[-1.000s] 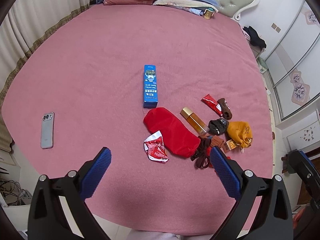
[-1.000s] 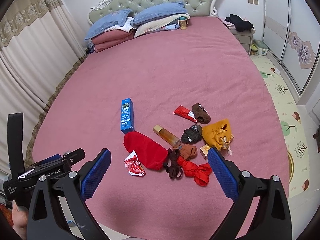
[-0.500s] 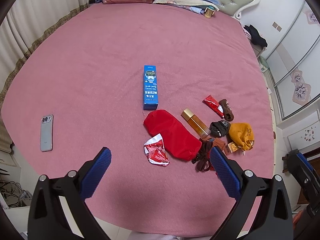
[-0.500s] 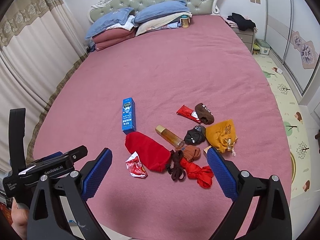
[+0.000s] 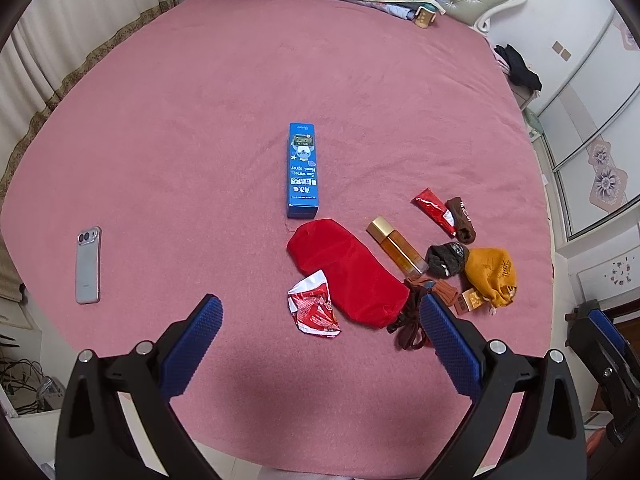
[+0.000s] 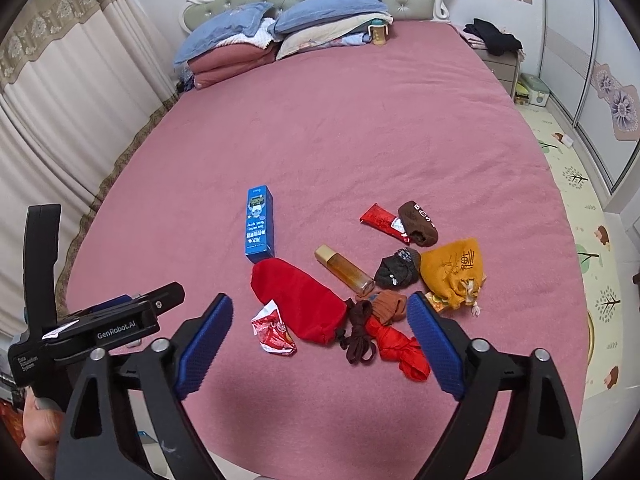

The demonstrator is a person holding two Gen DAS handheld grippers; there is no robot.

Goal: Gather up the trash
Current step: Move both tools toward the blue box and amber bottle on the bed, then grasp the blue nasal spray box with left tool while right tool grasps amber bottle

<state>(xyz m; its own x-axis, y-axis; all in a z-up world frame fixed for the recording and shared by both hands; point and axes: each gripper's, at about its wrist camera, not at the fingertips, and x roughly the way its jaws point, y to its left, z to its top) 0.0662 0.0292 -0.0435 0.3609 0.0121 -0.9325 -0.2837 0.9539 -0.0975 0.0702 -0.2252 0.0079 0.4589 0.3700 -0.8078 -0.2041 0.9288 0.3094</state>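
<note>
A crumpled red-and-white wrapper (image 5: pixel 314 307) (image 6: pixel 273 328) lies on the pink bed beside a red cloth pouch (image 5: pixel 347 271) (image 6: pixel 299 305). A blue box (image 5: pixel 303 169) (image 6: pixel 259 223), an amber bottle (image 5: pixel 397 245) (image 6: pixel 345 269), a red sachet (image 5: pixel 434 210) (image 6: pixel 382 218) and a small orange packet (image 5: pixel 469 301) lie nearby. My left gripper (image 5: pixel 318 346) is open and empty, just short of the wrapper. My right gripper (image 6: pixel 320 344) is open and empty, over the near end of the pile.
Socks (image 6: pixel 418 223), a yellow pouch (image 6: pixel 454 270), brown laces (image 6: pixel 358 338) and a red knotted cloth (image 6: pixel 400 348) sit in the pile. A phone (image 5: pixel 88 265) lies at the bed's left. Pillows (image 6: pixel 280 36) and the headboard are far back. The left gripper's body (image 6: pixel 92 328) shows at the right view's left.
Both grippers have moved slightly forward and higher over the bed; the objects sit a little farther from the fingers. Nothing was grasped.
</note>
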